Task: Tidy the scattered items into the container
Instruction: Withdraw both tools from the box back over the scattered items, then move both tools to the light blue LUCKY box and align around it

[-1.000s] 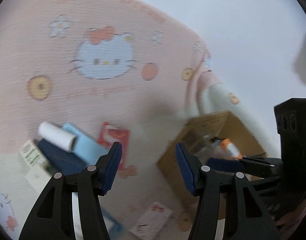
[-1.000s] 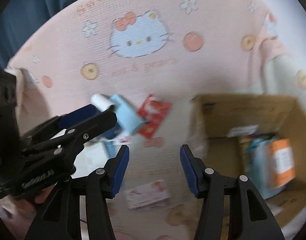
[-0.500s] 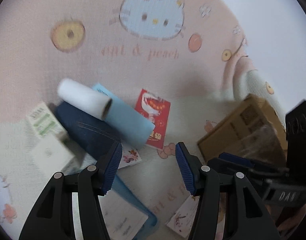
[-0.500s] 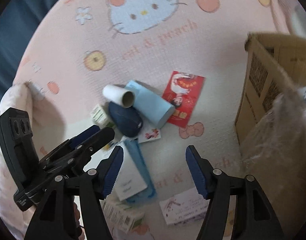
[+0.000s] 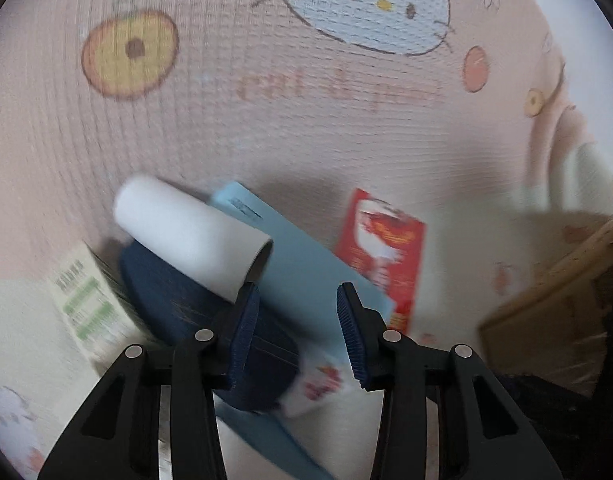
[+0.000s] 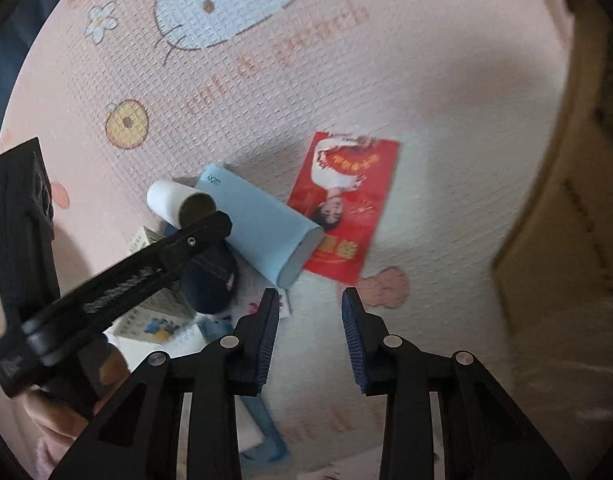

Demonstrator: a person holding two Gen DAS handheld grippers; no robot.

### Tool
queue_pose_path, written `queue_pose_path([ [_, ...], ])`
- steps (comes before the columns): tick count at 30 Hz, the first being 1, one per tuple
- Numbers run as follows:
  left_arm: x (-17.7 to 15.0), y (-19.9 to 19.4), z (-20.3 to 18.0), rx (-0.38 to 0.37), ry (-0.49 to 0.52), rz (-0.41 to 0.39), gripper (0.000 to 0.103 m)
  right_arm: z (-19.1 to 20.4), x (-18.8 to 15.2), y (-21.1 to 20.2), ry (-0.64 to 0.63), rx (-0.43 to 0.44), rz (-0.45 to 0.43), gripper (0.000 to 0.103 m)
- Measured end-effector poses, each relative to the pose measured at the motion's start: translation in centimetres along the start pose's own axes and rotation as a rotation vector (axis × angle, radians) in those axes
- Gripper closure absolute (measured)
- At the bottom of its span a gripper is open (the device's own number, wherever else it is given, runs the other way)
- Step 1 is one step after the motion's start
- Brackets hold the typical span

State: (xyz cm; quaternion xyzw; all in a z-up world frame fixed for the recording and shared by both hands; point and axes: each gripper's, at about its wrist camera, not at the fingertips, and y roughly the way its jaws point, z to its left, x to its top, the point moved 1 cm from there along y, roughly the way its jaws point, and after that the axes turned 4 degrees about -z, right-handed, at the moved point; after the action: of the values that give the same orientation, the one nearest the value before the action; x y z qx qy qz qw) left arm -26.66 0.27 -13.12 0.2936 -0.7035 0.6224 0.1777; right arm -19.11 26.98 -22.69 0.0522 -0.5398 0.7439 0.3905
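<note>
The scattered items lie in a loose heap on a pink cartoon-cat mat (image 6: 386, 92). A white roll (image 5: 190, 236) leans on a dark blue pouch (image 5: 194, 316), with a light blue box (image 5: 306, 268) touching its right side and a red packet (image 5: 386, 256) flat on the mat just beyond that. A green-and-white carton (image 5: 86, 304) sits at the heap's left edge.

The left tool (image 5: 298, 332) hangs directly over the heap. Its jaws have just been closing yet stand apart, with the near end of the light blue box seen between them and the left pad over the pouch, just beside the roll's open end; whether a pad touches anything is unclear.

The right tool (image 6: 310, 336) is over bare mat just below the light blue box (image 6: 262, 228) and the red packet (image 6: 346, 208). Its jaws have also just been closing, are parted, and pinch nothing.

The cardboard box (image 6: 562, 208) stands at the mat's right edge, well apart from the heap.
</note>
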Motion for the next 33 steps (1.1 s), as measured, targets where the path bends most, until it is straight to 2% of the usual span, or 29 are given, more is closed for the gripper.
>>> queue_pose_path([
  [3, 1.0, 0.0, 0.8, 0.073, 0.017, -0.024, 0.058, 0.3, 0.4, 1.0, -0.006, 0.015, 0.009, 0.073],
  [6, 2.3, 0.8, 2.3, 0.054, -0.014, -0.031, 0.058, 0.5, 0.7, 1.9, -0.008, 0.016, 0.022, 0.073],
  [9, 3.3, 0.9, 2.0, 0.020, 0.029, -0.058, 0.058, 0.6, 1.1, 2.8, -0.014, 0.018, 0.039, 0.073],
  [11, 3.6, 1.7, 1.3, 0.023, 0.064, -0.029, 0.058, 0.6, 1.3, 3.2, -0.026, 0.010, 0.053, 0.073],
  [14, 3.6, 1.9, 0.0, 0.097, 0.092, -0.001, 0.058, 0.1, 1.3, 3.6, 0.001, 0.018, 0.068, 0.073],
  [17, 2.8, 1.2, -0.5, 0.120, 0.103, 0.008, 0.058, -0.4, 1.0, 3.3, 0.023, 0.016, 0.059, 0.073],
  [21, 1.6, -0.2, 2.4, 0.245, -0.016, 0.022, 0.058, -0.9, 1.1, 3.0, 0.030, -0.008, 0.052, 0.073],
  [26, 0.5, -3.0, 7.3, 0.449, -0.061, -0.026, 0.058, -1.3, 1.7, 2.9, 0.055, 0.022, 0.023, 0.073],
  [27, 0.4, -3.3, 8.0, 0.461, -0.076, -0.020, 0.058, -1.1, 1.8, 2.9, 0.051, 0.031, 0.006, 0.073],
  [30, 0.2, -3.8, 9.7, 0.404, -0.162, 0.006, 0.058, -0.3, 2.4, 2.6, 0.012, 0.035, -0.107, 0.071],
  [33, -0.5, -4.4, 9.7, 0.367, -0.207, 0.007, 0.058, 0.0, 3.0, 3.2, -0.018, 0.041, -0.139, 0.069],
])
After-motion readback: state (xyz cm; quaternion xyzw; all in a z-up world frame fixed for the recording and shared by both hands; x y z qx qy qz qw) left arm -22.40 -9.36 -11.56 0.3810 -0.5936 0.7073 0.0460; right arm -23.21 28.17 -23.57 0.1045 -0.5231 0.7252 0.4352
